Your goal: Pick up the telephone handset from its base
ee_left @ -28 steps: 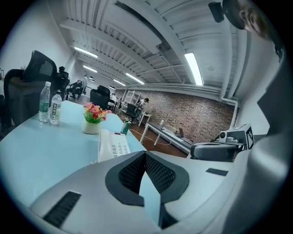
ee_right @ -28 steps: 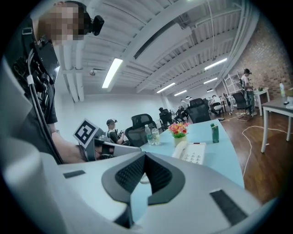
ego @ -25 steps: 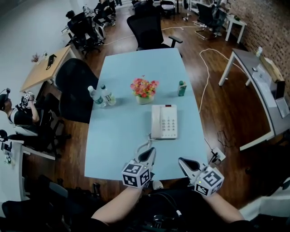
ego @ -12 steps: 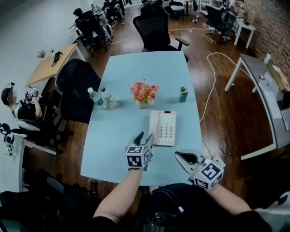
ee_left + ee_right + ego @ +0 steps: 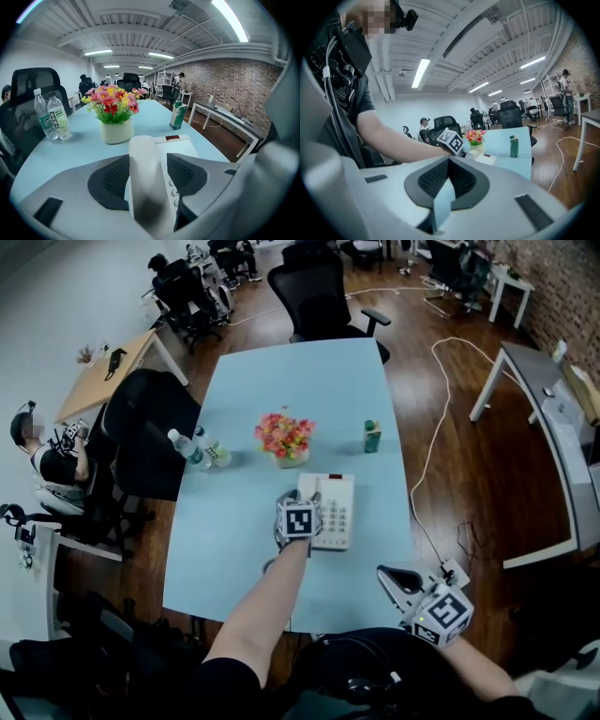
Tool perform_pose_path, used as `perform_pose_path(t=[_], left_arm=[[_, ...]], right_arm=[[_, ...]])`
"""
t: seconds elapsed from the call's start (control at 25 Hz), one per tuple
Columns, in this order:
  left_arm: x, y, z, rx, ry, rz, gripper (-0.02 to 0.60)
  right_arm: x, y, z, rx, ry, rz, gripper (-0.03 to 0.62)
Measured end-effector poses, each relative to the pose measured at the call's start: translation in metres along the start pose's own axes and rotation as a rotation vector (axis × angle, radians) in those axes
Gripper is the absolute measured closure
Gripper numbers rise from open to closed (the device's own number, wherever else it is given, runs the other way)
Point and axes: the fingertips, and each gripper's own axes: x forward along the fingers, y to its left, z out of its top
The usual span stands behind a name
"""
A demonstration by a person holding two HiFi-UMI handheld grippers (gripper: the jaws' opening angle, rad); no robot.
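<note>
A white telephone base [image 5: 339,512] with a keypad lies on the light blue table [image 5: 309,390], in front of the flowers. Its handset [image 5: 146,187] rests in the cradle on the base's left side. My left gripper [image 5: 302,502] reaches down over it. In the left gripper view the jaws are opening, with one dark pad on each side of the handset [image 5: 307,484] and the base [image 5: 183,145] to its right. My right gripper [image 5: 392,577] hovers by the table's near right corner, away from the phone. Its fingertips meet, with nothing between them [image 5: 449,161].
A pot of flowers [image 5: 283,439] stands just behind the phone. Two water bottles [image 5: 197,450] are at the left edge and a green carton [image 5: 373,435] at the right. Black office chairs [image 5: 323,296] ring the table. A person [image 5: 52,465] sits far left.
My left gripper has travelled from the table's near edge forward and down onto the phone, and its jaws have spread around the handset. The right gripper has drifted a little to the right.
</note>
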Motion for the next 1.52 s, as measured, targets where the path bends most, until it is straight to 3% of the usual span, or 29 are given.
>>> perform_pose_path(t=[0.16, 0.36, 0.64, 0.92, 1.2, 1.32, 1.52], left_arm=[[0.014, 0.009, -0.006, -0.013, 0.032, 0.039, 0.333], [0.024, 0.01, -0.015, -0.053, 0.059, 0.031, 0.333], [0.002, 0.005, -0.002, -0.044, 0.013, 0.013, 0.347], [-0.083, -0.004, 0.024, -0.093, -0.198, -0.163, 0.347], [-0.209, 0.008, 0.016, -0.213, -0.386, -0.353, 0.347], [-0.259, 0.013, -0.005, -0.207, -0.425, -0.403, 0.347], [-0.312, 0.026, -0.052, -0.206, -0.42, -0.425, 0.347]], right_arm=[[-0.01, -0.015, -0.007, 0.029, -0.008, -0.035, 0.576], [-0.02, -0.025, -0.01, 0.045, -0.017, -0.069, 0.576], [-0.02, -0.015, -0.008, 0.048, -0.027, -0.072, 0.576], [0.002, 0.016, -0.001, 0.04, -0.041, -0.023, 0.576], [0.029, 0.052, -0.002, 0.086, -0.05, 0.037, 0.576], [0.036, 0.068, -0.006, 0.09, -0.044, 0.037, 0.576], [0.044, 0.097, -0.015, 0.077, -0.033, 0.052, 0.576]])
